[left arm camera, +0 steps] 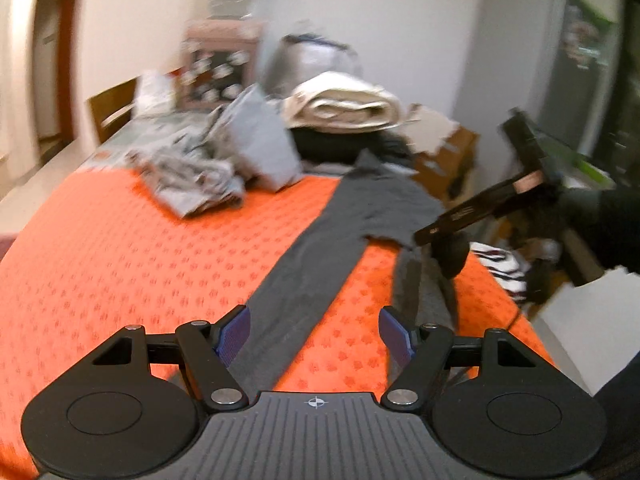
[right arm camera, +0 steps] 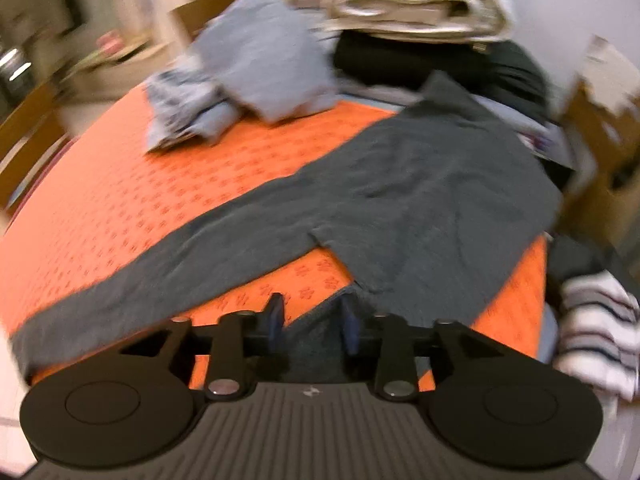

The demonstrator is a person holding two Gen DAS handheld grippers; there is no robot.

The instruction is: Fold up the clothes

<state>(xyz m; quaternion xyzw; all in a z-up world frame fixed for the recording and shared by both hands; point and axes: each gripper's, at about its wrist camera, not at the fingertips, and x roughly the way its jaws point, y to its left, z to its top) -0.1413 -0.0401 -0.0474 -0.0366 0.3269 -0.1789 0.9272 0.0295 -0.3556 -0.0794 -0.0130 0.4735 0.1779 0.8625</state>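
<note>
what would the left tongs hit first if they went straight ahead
Probably the dark grey garment: its long leg runs between the open left tongs across the orange cloth. Depth is unclear.

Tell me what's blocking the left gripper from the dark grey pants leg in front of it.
Nothing visible. The left gripper is open, and the dark grey pants leg runs straight between its fingers on the orange cloth. The other clothes lie farther back.

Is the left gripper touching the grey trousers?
Cannot tell. In the left wrist view the left gripper is open, straddling the grey trousers, but no contact or gap shows plainly.
</note>
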